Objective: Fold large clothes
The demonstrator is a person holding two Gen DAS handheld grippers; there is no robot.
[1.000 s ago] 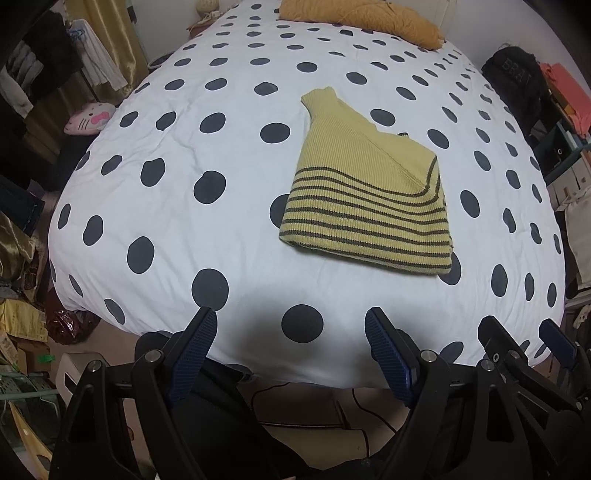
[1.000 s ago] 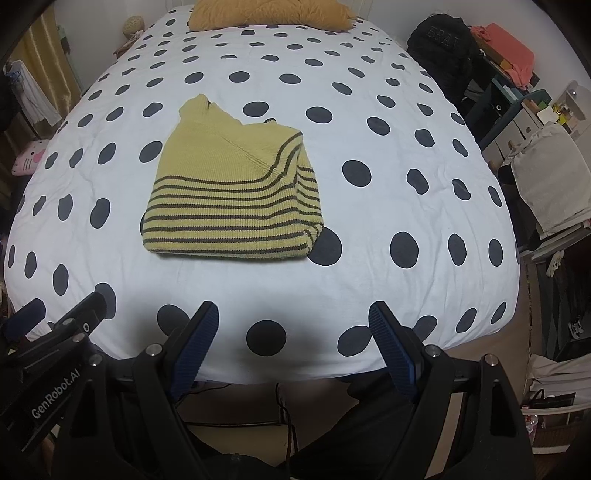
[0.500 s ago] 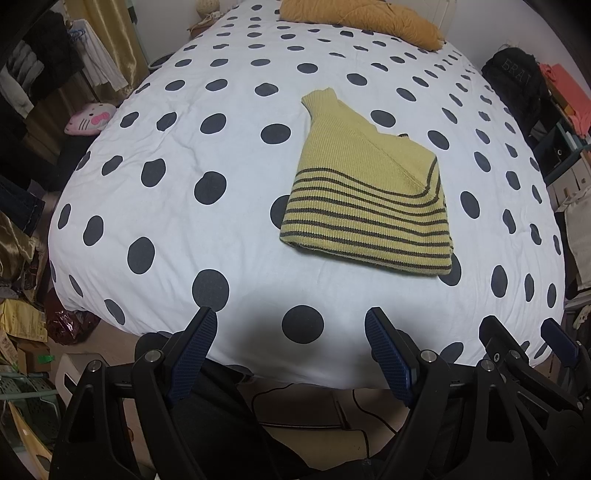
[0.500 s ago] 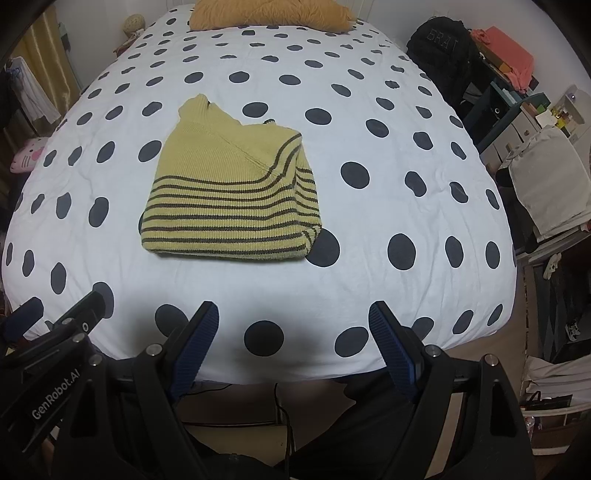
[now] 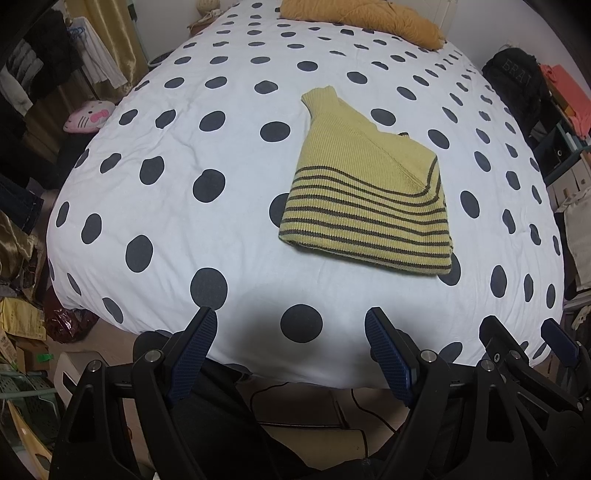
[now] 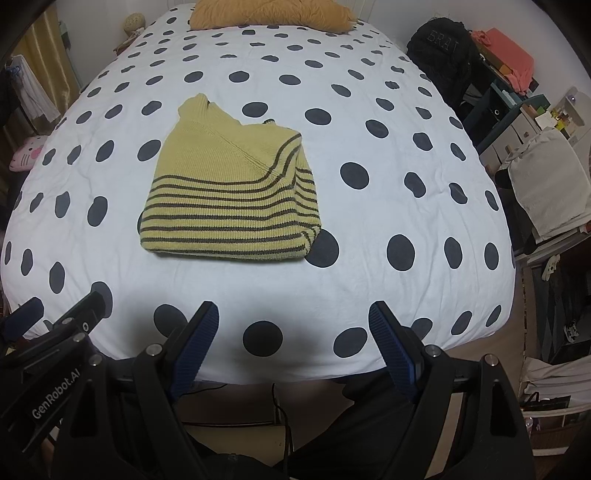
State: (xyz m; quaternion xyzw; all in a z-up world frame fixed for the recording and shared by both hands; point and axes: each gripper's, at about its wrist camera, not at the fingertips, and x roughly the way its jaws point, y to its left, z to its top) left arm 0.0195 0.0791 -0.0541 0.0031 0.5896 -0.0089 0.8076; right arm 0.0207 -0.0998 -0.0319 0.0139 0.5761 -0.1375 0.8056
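Observation:
A yellow knit sweater (image 5: 365, 188) with dark stripes lies folded into a compact block on the white polka-dot bed (image 5: 184, 155); it also shows in the right wrist view as the sweater (image 6: 229, 195) on the bed (image 6: 406, 147). My left gripper (image 5: 290, 325) hangs open above the bed's near edge, well short of the sweater, with nothing between its blue pads. My right gripper (image 6: 291, 319) is open too, held back at the same edge and empty. Each gripper appears at the other view's bottom corner.
A mustard pillow (image 5: 362, 18) lies at the head of the bed. A pink plush (image 5: 88, 116) and hanging clothes are on the left. A black backpack (image 6: 441, 40), shelves and a white bag (image 6: 546, 184) crowd the right side. A cable runs across the floor below.

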